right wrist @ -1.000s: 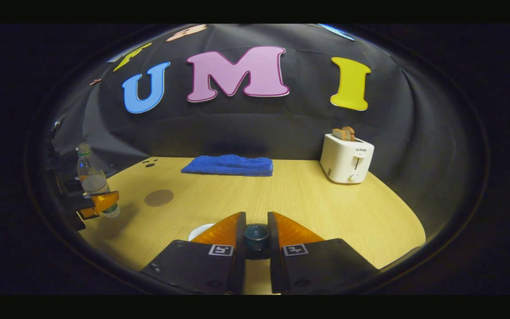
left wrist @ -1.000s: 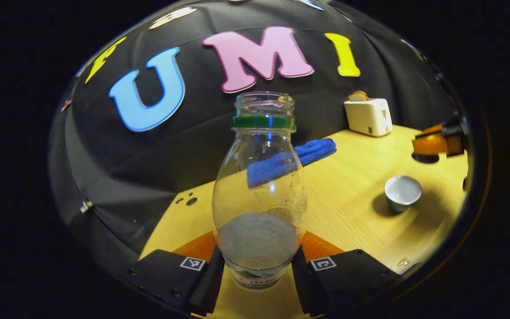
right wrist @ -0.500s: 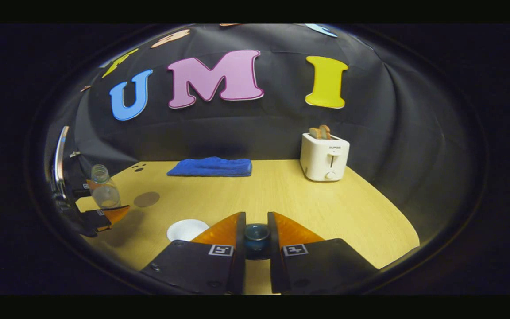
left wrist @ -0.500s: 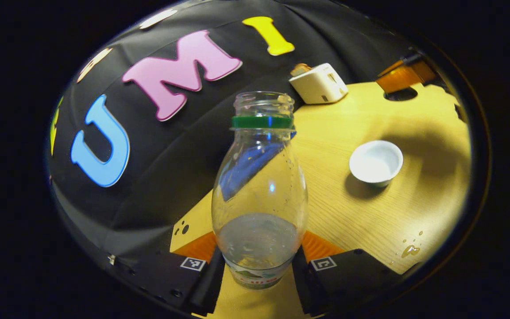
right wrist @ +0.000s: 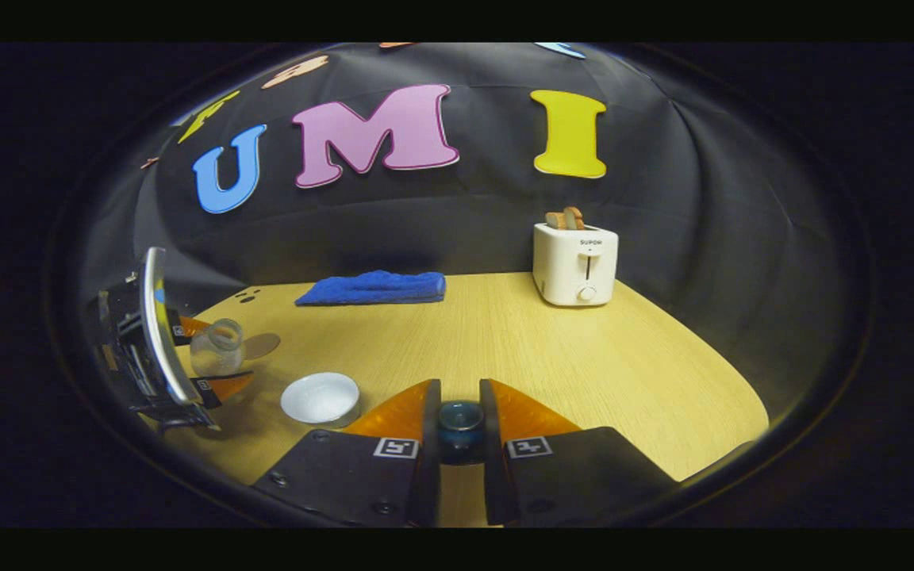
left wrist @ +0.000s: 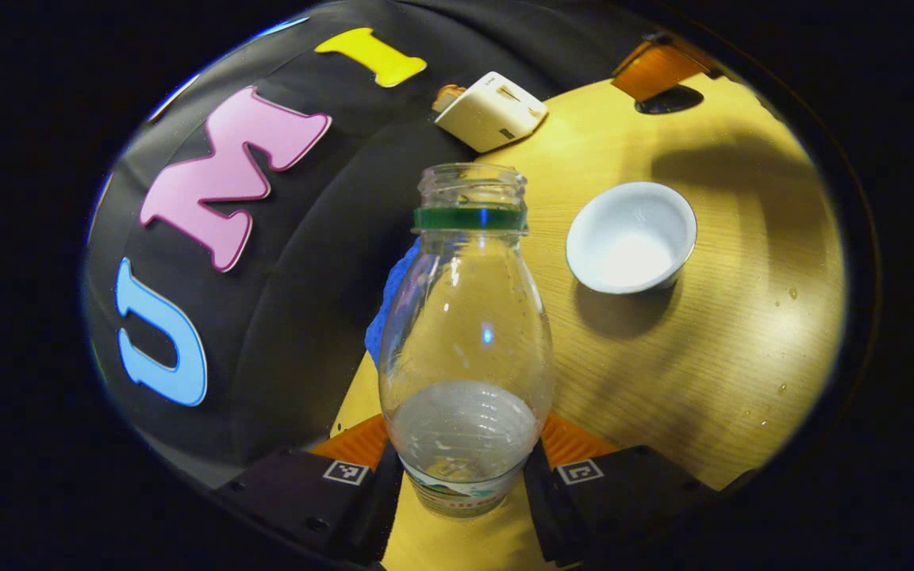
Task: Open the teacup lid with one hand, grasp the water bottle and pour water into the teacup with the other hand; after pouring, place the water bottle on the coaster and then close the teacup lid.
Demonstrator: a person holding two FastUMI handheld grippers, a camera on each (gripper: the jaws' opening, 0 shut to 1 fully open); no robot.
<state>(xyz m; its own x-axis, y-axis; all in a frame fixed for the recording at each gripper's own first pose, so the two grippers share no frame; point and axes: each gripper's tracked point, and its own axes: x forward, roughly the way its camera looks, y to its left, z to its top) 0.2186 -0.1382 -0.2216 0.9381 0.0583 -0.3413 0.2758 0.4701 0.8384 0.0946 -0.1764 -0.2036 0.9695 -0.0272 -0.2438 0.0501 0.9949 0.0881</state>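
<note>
**Bottle tipped toward the open teacup**

The water bottle (left wrist: pixel 465 341) is clamped low on its body between the fingers of the left gripper (left wrist: pixel 463 469), uncapped, with water pooled at its base. Its mouth is tilted toward the uncovered teacup (left wrist: pixel 631 238) standing near it on the table (left wrist: pixel 703 357). The teacup lid (right wrist: pixel 460 419) is pinched by its knob in the right gripper (right wrist: pixel 460 424). The coaster (right wrist: pixel 263 344) is seen just behind the bottle.

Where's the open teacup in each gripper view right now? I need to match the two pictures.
Left gripper view: the teacup sits right of centre, just right of the bottle mouth.
Right gripper view: the teacup is lower left, beside the left gripper.
Shared landmark: the white toaster at the table's far edge.
</note>
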